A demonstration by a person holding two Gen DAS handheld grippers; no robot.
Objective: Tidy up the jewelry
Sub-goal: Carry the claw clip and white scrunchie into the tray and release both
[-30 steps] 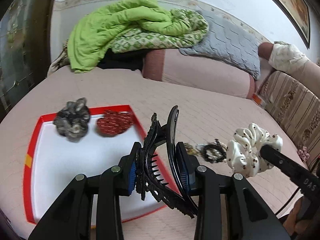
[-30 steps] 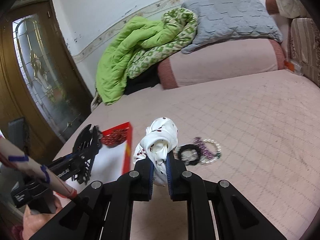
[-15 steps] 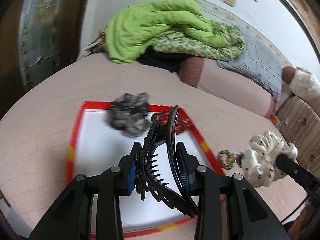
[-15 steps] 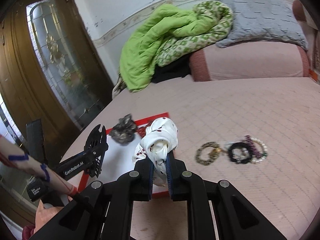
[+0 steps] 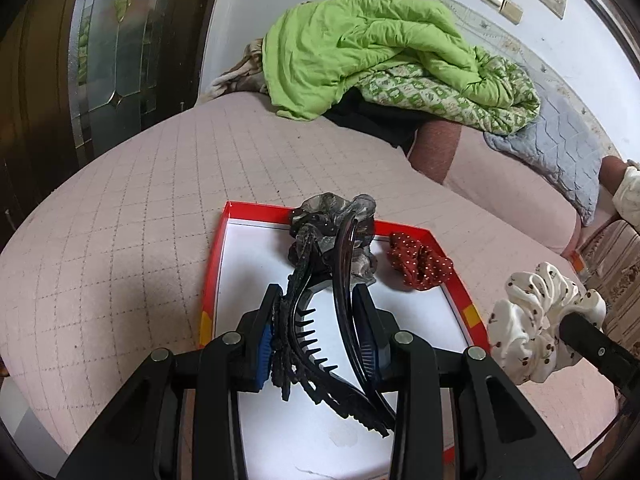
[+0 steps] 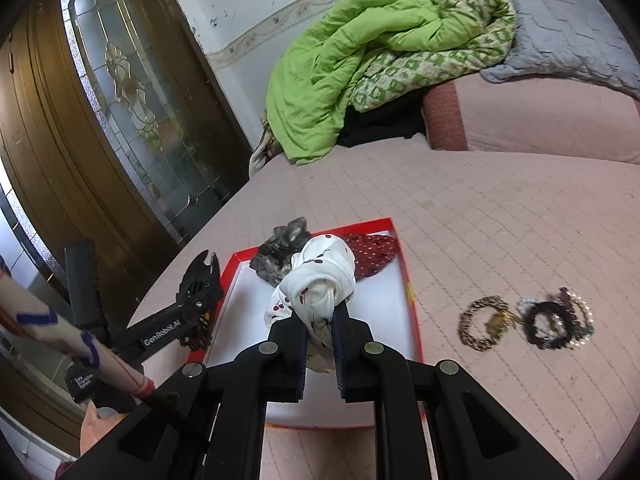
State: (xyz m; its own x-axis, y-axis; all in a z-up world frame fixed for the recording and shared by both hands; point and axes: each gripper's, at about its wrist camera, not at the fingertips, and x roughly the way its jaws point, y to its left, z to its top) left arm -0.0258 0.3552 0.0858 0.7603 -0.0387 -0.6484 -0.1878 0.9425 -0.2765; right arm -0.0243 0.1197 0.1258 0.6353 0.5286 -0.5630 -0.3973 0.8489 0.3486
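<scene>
A red-rimmed tray (image 5: 216, 248) (image 6: 403, 256) with a white floor lies on the pink bed. At its far end rest a grey scrunchie (image 5: 362, 208) (image 6: 280, 244) and a red dotted scrunchie (image 5: 420, 264) (image 6: 374, 254). My left gripper (image 5: 318, 332) (image 6: 198, 280) is shut on a black claw hair clip (image 5: 312, 320), held above the tray. My right gripper (image 6: 320, 316) is shut on a white cherry-print scrunchie (image 6: 320, 276) (image 5: 536, 320), over the tray's middle. Several bracelets (image 6: 528, 320) lie on the bed right of the tray.
A green quilt (image 5: 360, 48) (image 6: 360, 60) and a grey pillow (image 5: 560, 152) are heaped on a pink bolster (image 6: 540, 116) at the far side. A wooden door with patterned glass (image 6: 132, 92) stands left. A person's sleeve (image 6: 60, 340) shows at the lower left.
Both grippers have swung left with their loads, from the bracelets' side to over the tray. The tray now sits centred under each, and the bracelets have shifted to the right.
</scene>
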